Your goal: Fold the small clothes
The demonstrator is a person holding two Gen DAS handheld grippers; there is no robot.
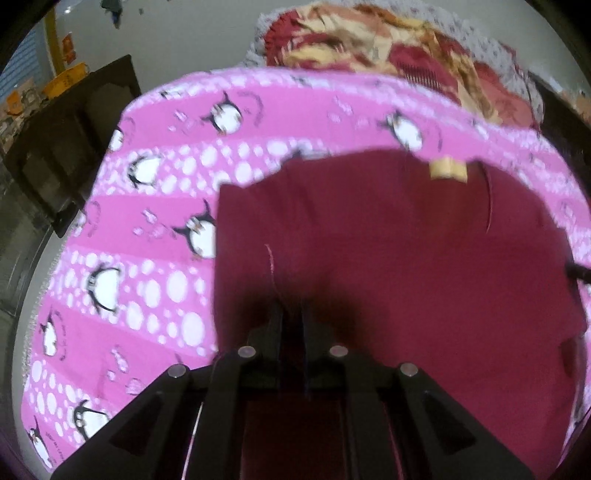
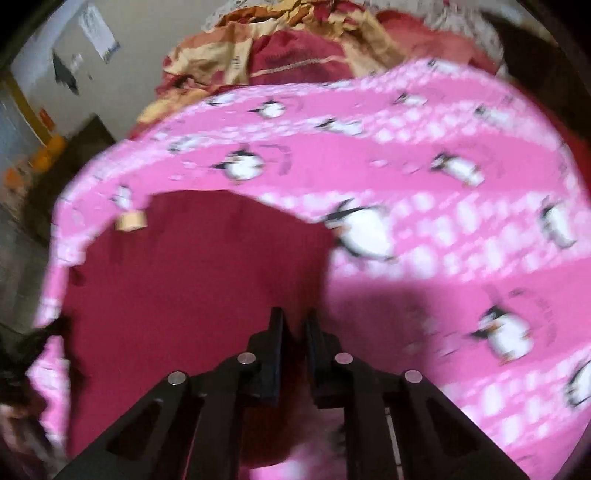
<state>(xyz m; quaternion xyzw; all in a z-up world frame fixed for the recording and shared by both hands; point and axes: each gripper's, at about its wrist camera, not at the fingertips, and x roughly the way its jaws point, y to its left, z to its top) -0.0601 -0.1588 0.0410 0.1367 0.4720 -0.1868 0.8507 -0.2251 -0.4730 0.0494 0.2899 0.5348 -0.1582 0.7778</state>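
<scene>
A maroon garment lies spread on a pink sheet with penguins, a tan label at its far edge. My left gripper points down onto the garment's near part. Its fingers are shut, with a thin fold of maroon cloth pinched between them. In the right wrist view the same garment lies left of centre, with the label far left and the sheet on the right. My right gripper is shut on the garment's near right edge. Both views are motion-blurred.
A crumpled red and yellow blanket is heaped beyond the sheet's far edge. Dark wooden furniture stands off the sheet's left side. A pale wall rises behind.
</scene>
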